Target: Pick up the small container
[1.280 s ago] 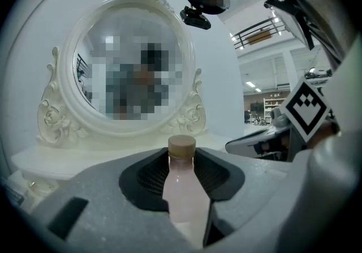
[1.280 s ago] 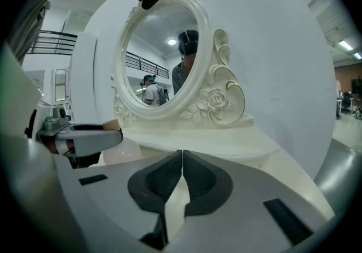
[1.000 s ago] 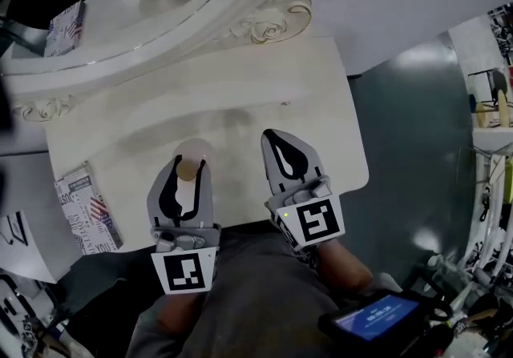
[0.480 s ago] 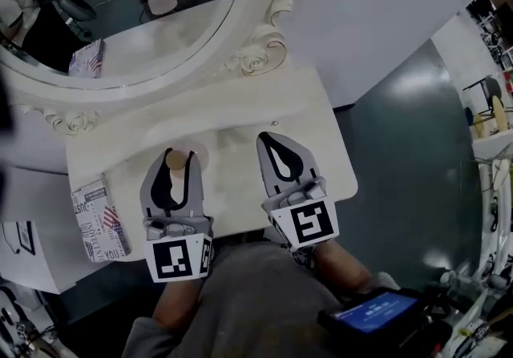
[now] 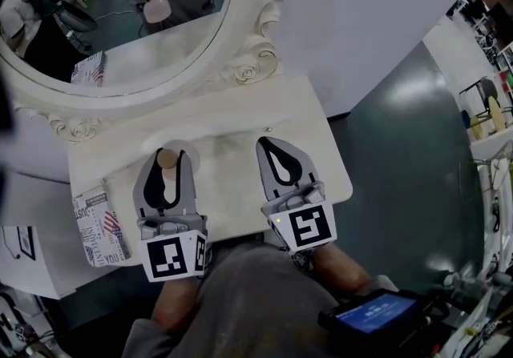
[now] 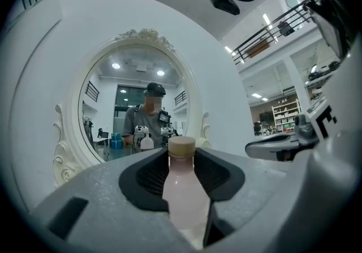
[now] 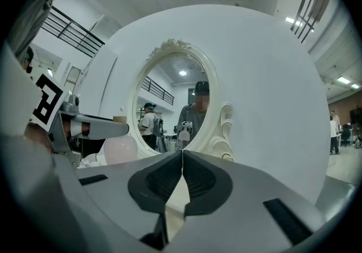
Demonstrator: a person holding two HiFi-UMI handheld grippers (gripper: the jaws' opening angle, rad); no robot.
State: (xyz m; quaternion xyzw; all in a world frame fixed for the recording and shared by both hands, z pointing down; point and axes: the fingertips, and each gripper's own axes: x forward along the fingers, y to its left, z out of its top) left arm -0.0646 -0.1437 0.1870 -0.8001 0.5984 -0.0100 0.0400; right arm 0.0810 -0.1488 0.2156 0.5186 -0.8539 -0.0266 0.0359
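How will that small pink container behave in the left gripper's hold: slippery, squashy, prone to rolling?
Probably stiff: the small container shows no dent between the left gripper's jaws. Its smooth, tapering wall could slip under a loose hold. Being round-bodied, it would likely roll if laid down.

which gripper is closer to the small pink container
Left. The left gripper is clamped on the small container, which stands between its jaws. The right gripper is off to the container's right, apart from it, jaws together and empty.
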